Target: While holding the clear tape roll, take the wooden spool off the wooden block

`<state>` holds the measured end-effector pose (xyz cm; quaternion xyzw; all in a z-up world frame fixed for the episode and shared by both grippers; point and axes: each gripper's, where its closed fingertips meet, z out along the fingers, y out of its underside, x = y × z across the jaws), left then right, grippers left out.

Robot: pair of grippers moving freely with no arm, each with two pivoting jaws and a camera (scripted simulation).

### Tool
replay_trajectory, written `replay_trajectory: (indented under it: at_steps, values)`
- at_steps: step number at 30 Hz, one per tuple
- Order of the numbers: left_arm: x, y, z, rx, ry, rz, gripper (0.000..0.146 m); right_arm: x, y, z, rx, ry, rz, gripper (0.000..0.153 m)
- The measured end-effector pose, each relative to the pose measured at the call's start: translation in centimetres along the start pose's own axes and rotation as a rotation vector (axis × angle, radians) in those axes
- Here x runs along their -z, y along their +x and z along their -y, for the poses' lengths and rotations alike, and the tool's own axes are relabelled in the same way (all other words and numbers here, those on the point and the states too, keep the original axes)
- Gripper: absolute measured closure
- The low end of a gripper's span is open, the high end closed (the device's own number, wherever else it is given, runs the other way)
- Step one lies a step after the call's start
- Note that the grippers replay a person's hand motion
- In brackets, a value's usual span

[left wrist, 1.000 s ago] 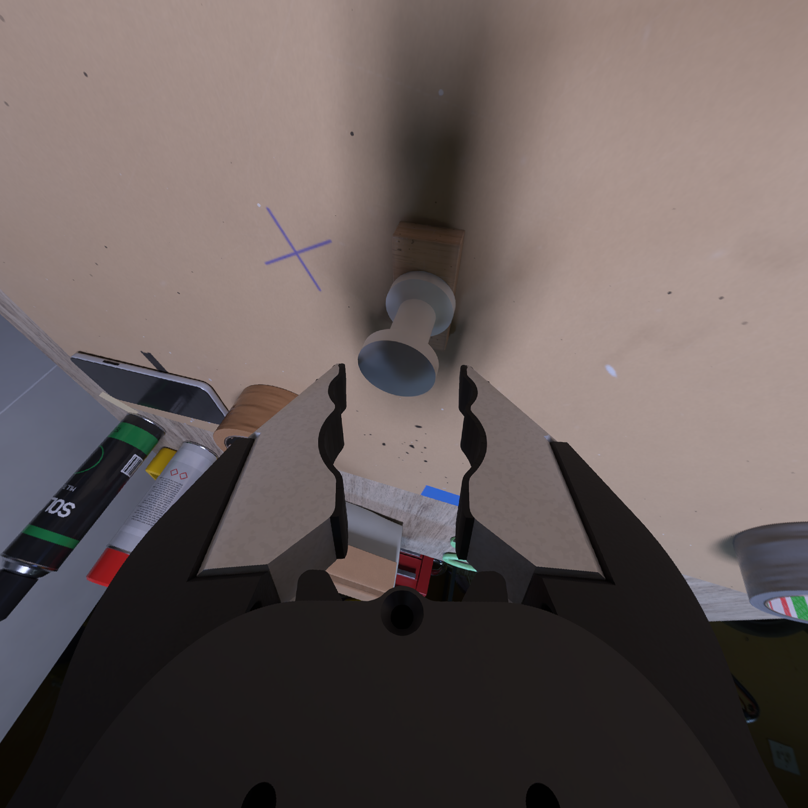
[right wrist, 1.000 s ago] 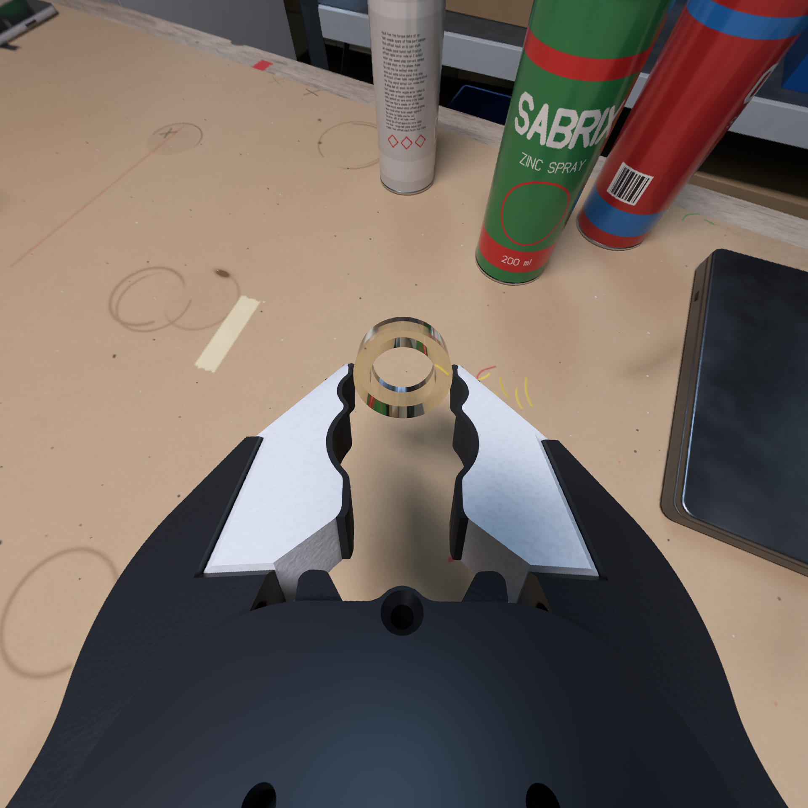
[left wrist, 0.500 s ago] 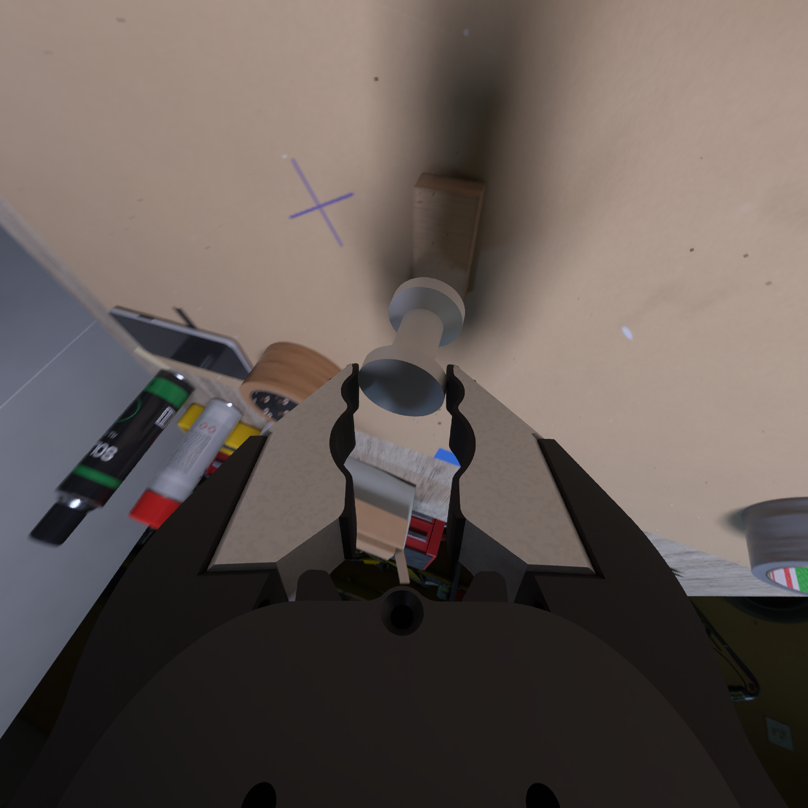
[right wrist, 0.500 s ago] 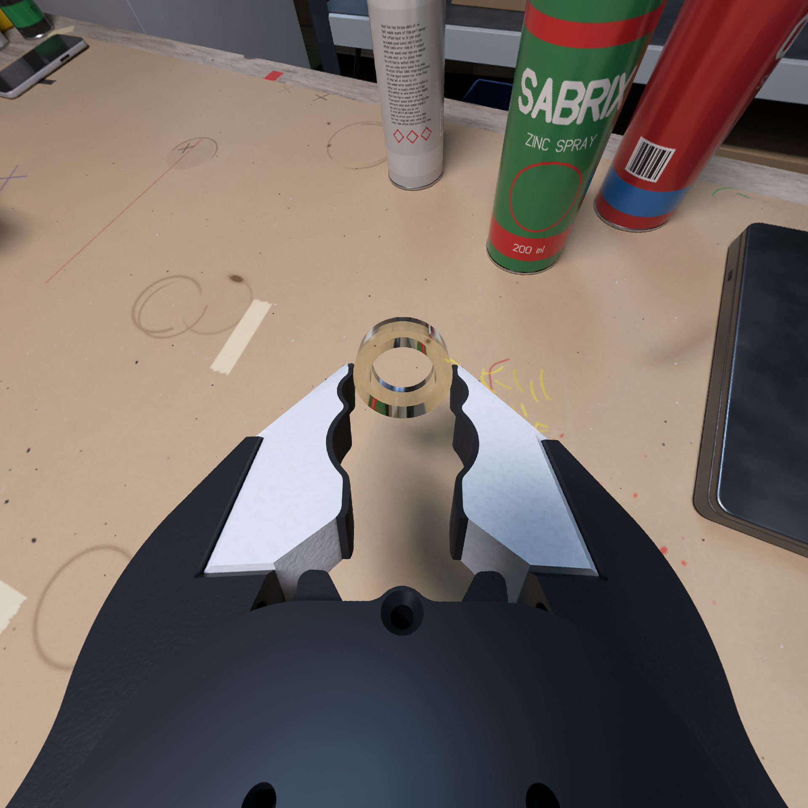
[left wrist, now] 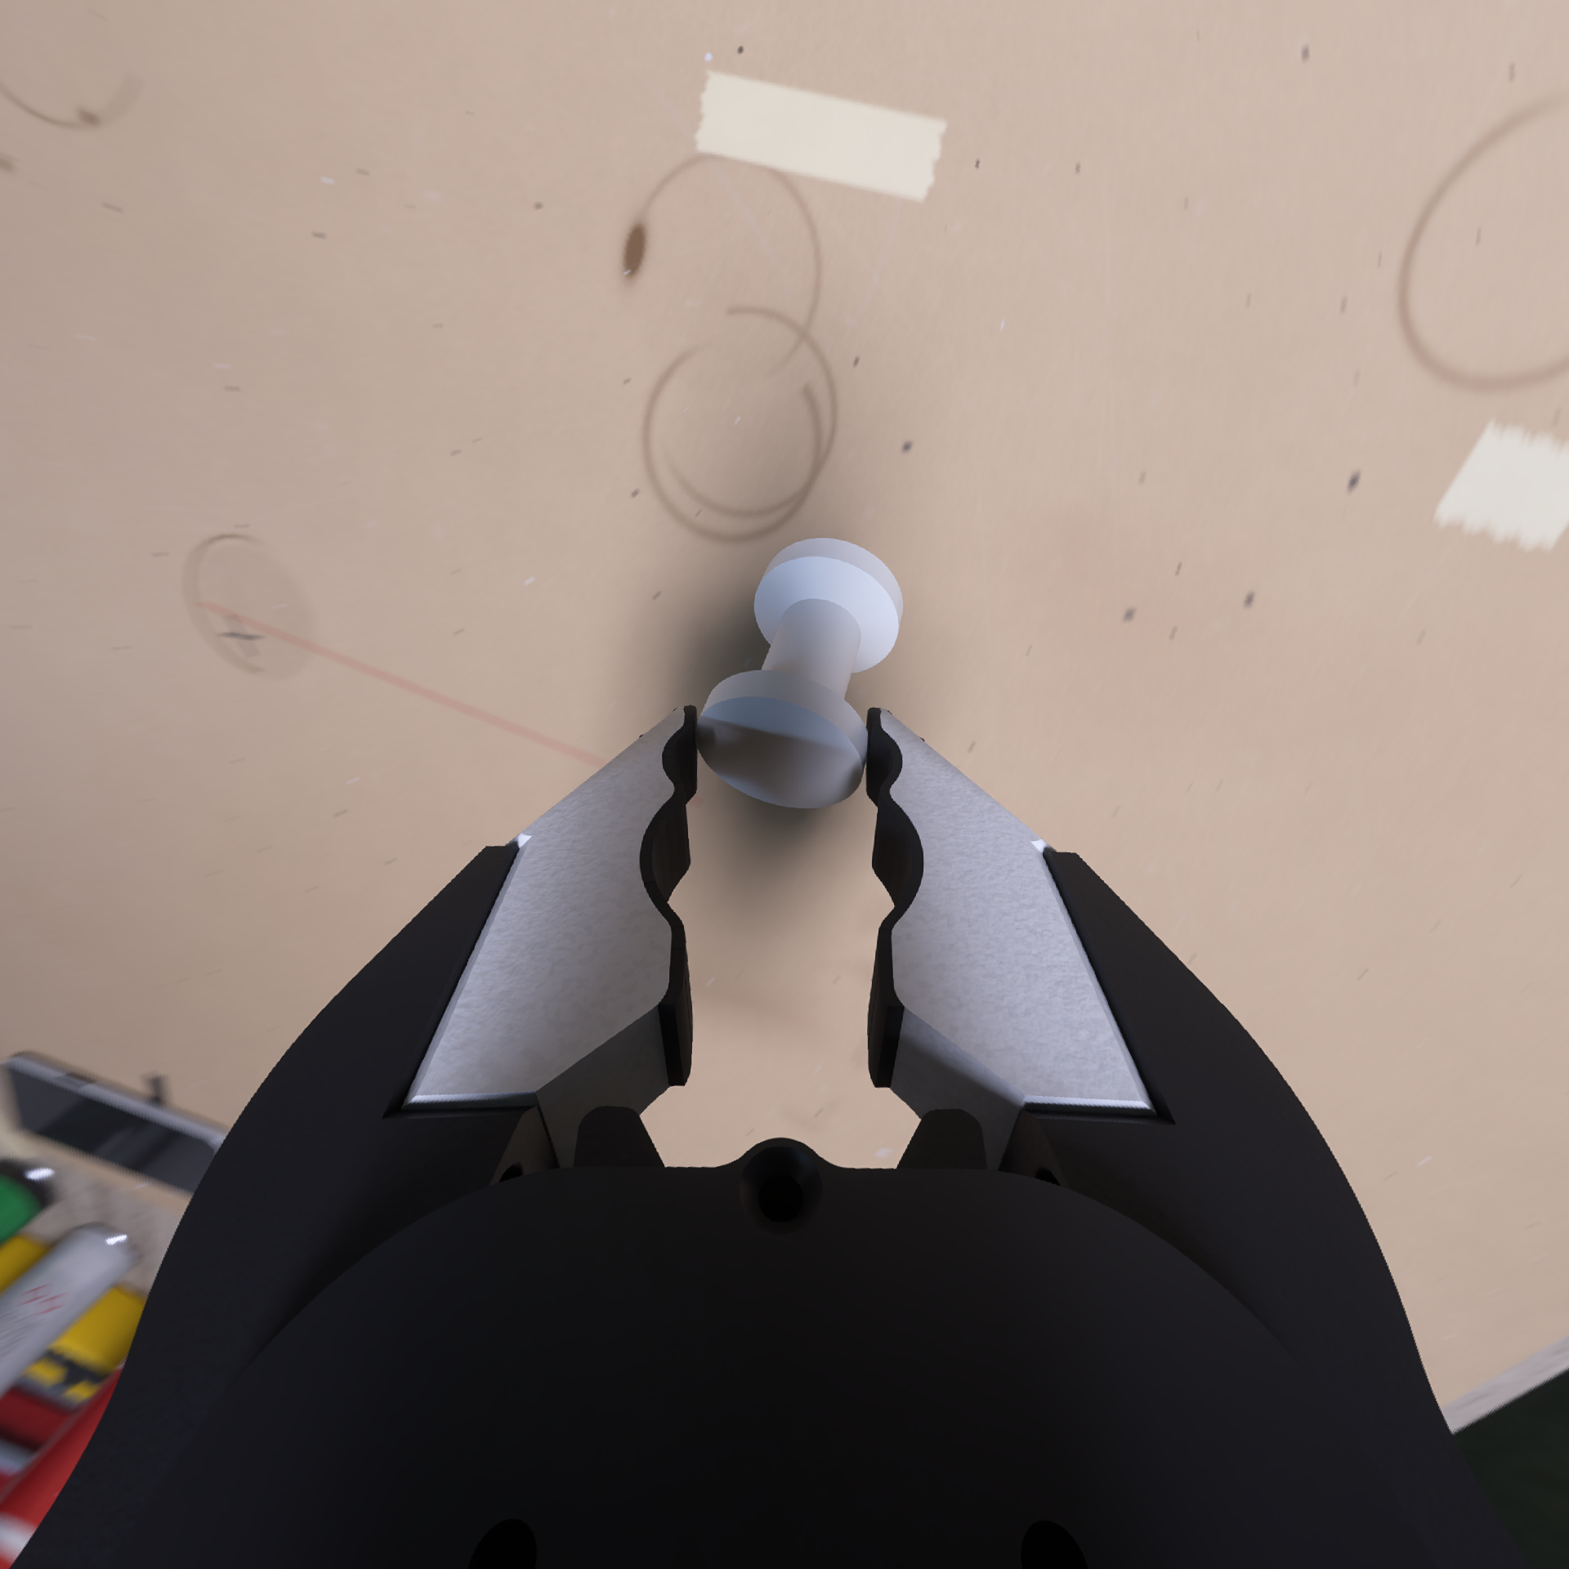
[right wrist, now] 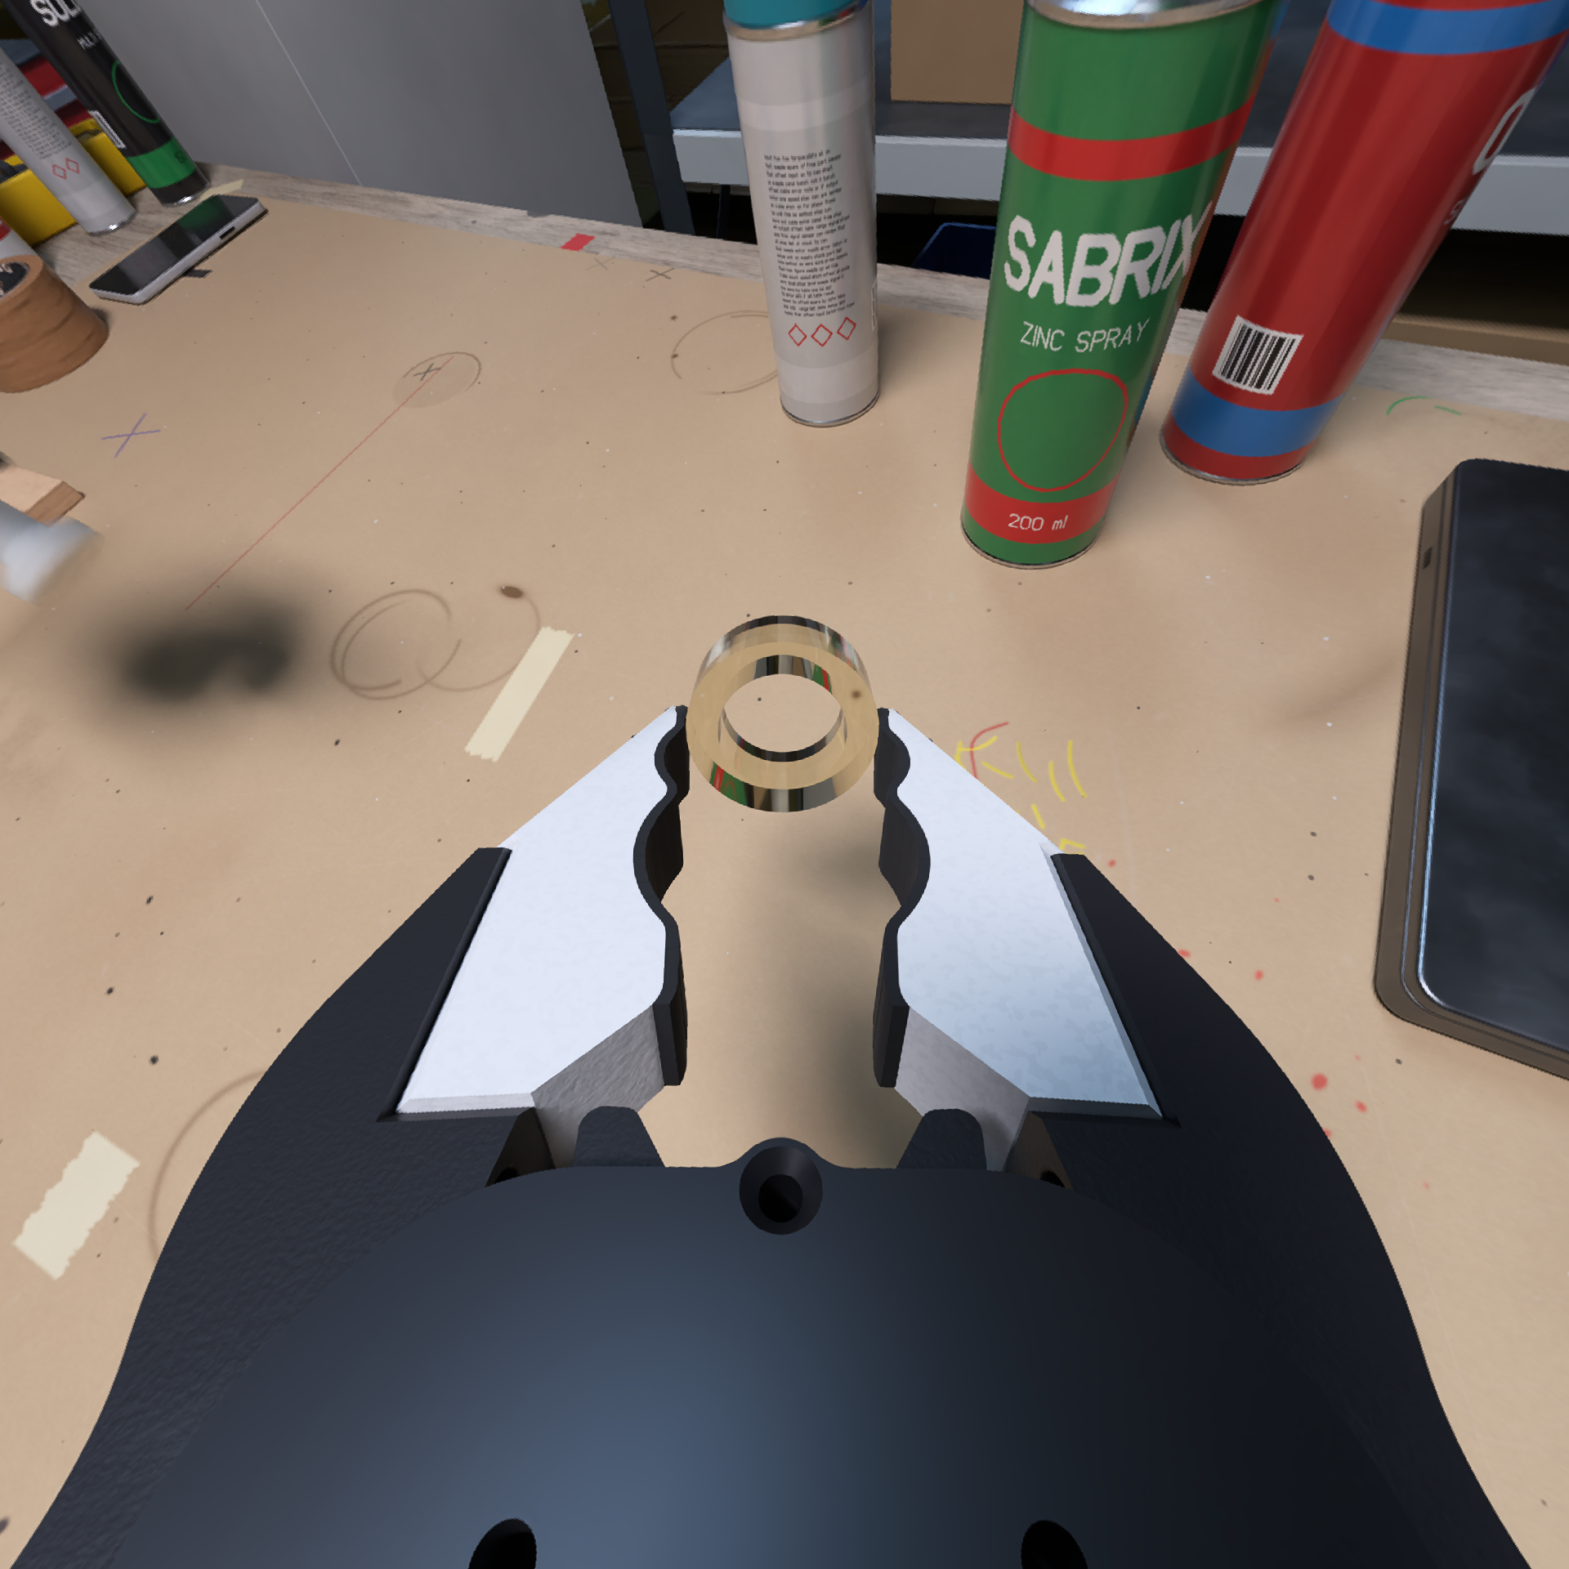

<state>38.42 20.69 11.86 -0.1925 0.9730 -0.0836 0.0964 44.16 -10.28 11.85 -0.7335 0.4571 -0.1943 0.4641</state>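
1. Where its two fingertips meet the near flange, the left gripper (left wrist: 781, 747) pinches the wooden spool (left wrist: 802, 679), a pale grey piece held clear of the worktop (left wrist: 340, 340) with its far flange pointing away from the claw
2. Under the spool lies a soft dark shadow on the tan board, with brown ring stains and a strip of cream tape (left wrist: 819, 136) beyond it
3. At the worktop's left edge a dark phone (left wrist: 102, 1121) lies flat, with cans just past it
4. Pressed on either side of the clear tape roll (right wrist: 781, 713), the right gripper (right wrist: 781, 739) holds it aloft, its hole facing the camera
5. Along the far edge stand a white spray can (right wrist: 815, 255), a green spray can (right wrist: 1078, 340) and a red spray can (right wrist: 1358, 255)
6. By the right edge lies a dark tablet (right wrist: 1494, 764)
7. Far off at the left edge the wooden block (right wrist: 34, 492) sits on the board, apart from the blurred spool just beside it, near a brown tape roll (right wrist: 38, 331)
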Motion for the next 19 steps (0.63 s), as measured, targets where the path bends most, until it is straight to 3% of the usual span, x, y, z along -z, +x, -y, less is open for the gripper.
replay_trajectory:
  at_steps: [7, 11, 19]
  values:
    - [-6.9, -0.1, 2.1, 0.16, -0.153, 0.005, 0.106, 0.9, -0.1, 0.5, 0.001, 0.029, 0.001, 0.109]
    - [-8.3, 0.4, 2.4, 0.306, -0.193, -0.109, 0.106, 0.9, 0.0, 0.5, 0.014, 0.019, 0.002, 0.109]
    - [-9.5, -1.1, 2.7, 0.37, -0.215, -0.094, 0.106, 1.1, 0.3, 0.8, 0.012, 0.028, 0.008, 0.109]
